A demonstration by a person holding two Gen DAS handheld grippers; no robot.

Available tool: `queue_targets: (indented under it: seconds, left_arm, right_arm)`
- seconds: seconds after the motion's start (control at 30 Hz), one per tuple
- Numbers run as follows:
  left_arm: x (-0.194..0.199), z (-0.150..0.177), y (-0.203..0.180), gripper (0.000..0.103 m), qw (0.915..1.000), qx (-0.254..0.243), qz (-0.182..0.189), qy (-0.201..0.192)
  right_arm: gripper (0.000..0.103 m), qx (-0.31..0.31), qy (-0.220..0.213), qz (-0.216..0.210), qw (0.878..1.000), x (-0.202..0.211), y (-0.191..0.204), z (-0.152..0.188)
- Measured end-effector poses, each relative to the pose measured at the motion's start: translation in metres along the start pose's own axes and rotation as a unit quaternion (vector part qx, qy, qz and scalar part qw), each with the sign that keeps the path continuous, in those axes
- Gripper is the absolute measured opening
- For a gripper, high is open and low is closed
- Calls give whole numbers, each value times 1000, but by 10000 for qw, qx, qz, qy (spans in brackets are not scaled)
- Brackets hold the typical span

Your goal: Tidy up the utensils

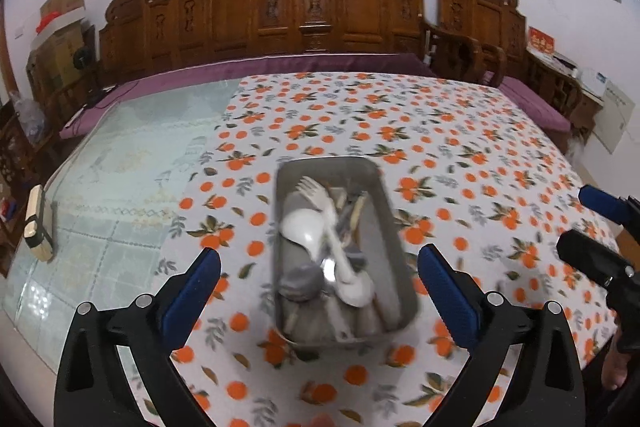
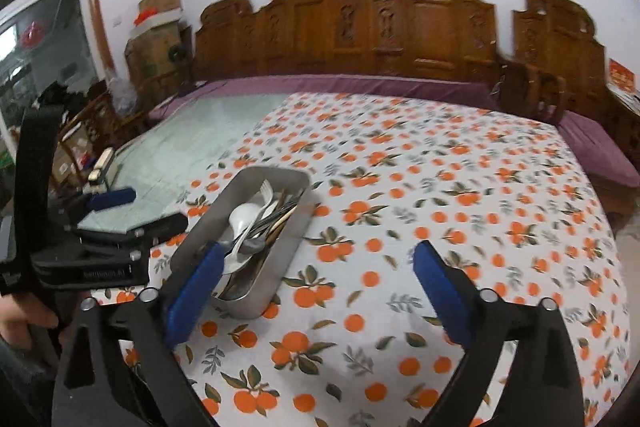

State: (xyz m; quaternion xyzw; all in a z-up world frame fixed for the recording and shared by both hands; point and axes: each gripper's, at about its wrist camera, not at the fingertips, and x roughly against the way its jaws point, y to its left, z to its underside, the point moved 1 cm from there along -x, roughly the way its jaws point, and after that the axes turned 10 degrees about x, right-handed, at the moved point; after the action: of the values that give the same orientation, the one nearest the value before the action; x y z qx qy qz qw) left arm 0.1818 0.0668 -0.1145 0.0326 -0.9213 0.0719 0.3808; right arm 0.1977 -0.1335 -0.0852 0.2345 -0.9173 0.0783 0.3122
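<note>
A metal tray (image 1: 394,227) sits on the orange-print tablecloth (image 1: 460,147). It holds a white spoon (image 1: 302,223), a white fork (image 1: 316,189) and several metal and wooden-handled utensils. My left gripper (image 1: 320,267) is open, above the tray's near half, with the tray between its blue pads (image 1: 192,287). In the right wrist view the tray (image 2: 288,243) lies left of centre. My right gripper (image 2: 320,267) is open and empty above bare cloth to the tray's right; its left pad (image 2: 196,287) overlaps the tray's near end.
A glass-topped table part (image 1: 120,187) lies left of the cloth, with a small wooden-and-black object (image 1: 38,223) near its left edge. A carved wooden bench (image 1: 300,7) with purple cushions stands behind the table. Cardboard boxes (image 1: 60,27) are stacked at the far left.
</note>
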Motion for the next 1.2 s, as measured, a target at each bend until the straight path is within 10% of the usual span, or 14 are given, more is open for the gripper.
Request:
queue_targets:
  seconds: [0.8,1.2]
  left_arm:
    - [187,-3,-79,95,9906,-43,565,-1245]
    - [235,7,-87,95,9854,-188,540,-1604]
  right_arm:
    - [100,-164,-1467,1182,9820,215,-11,-14]
    - [100,-169,-1648,1228,9785,242,-4,-10]
